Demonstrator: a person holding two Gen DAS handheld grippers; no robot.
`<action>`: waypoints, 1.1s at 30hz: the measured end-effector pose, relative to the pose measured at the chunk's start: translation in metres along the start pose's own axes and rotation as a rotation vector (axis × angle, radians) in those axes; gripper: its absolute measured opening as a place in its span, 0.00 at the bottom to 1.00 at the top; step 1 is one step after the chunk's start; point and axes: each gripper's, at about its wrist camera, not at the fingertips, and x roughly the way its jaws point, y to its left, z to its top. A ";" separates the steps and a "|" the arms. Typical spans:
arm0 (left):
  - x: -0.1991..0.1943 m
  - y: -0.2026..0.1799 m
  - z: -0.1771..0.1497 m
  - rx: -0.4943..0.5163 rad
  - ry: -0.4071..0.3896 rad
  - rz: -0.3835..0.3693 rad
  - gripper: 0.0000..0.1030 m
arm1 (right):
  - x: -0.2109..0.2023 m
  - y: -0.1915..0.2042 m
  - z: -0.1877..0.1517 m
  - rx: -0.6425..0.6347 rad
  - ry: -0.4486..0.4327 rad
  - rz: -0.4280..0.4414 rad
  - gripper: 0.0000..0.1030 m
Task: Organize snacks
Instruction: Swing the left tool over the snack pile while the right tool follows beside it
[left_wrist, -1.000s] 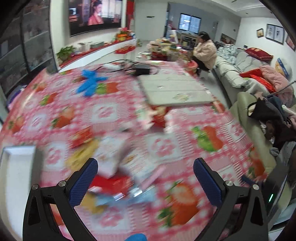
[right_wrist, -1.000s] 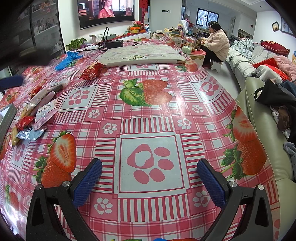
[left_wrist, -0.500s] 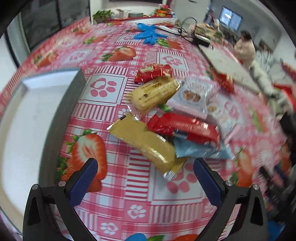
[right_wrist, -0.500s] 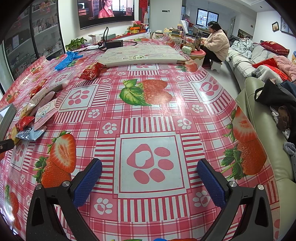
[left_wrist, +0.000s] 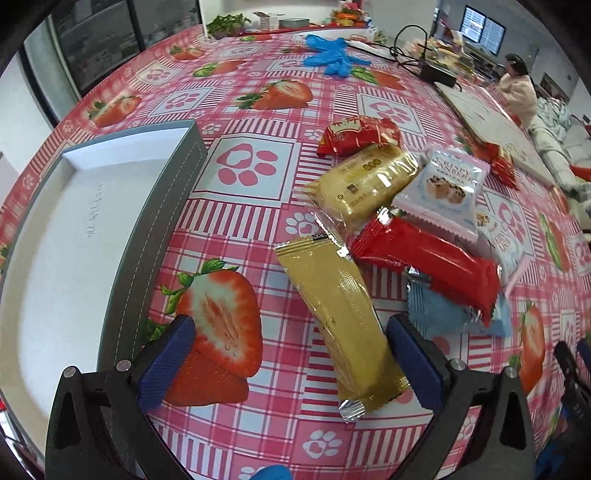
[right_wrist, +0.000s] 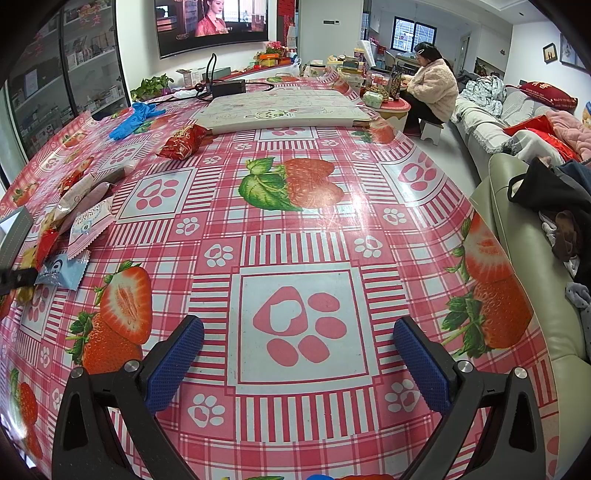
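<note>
In the left wrist view a pile of snack packets lies on the strawberry tablecloth: a long gold bar (left_wrist: 341, 317), a red bar (left_wrist: 428, 264), a light blue packet (left_wrist: 448, 314), a yellow packet (left_wrist: 364, 182), a red pouch (left_wrist: 356, 134) and a pale cranberry packet (left_wrist: 448, 188). A grey tray with a white inside (left_wrist: 55, 243) stands to their left. My left gripper (left_wrist: 290, 363) is open and empty, low over the gold bar's near end. My right gripper (right_wrist: 297, 363) is open and empty over bare cloth; the pile (right_wrist: 74, 229) is far to its left.
Blue gloves (left_wrist: 330, 55), a black adapter with cables (left_wrist: 437, 72) and a flat white board (right_wrist: 284, 110) lie at the far end. A lone red pouch (right_wrist: 183, 142) sits near the board. A sofa (right_wrist: 524, 236) runs along the table's right edge. A person (right_wrist: 430, 88) sits beyond.
My left gripper has swung left and down from the table's middle to just above the snack pile, beside the tray. The right gripper has stayed put.
</note>
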 end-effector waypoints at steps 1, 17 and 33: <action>0.001 0.000 0.002 0.000 0.002 0.000 1.00 | 0.000 0.000 0.000 0.000 0.000 0.000 1.00; 0.003 -0.004 0.004 0.032 -0.027 -0.015 1.00 | 0.015 0.130 0.083 -0.224 0.186 0.218 1.00; -0.024 -0.014 -0.030 0.197 -0.104 -0.094 0.26 | 0.025 0.108 0.068 -0.135 0.218 0.115 0.44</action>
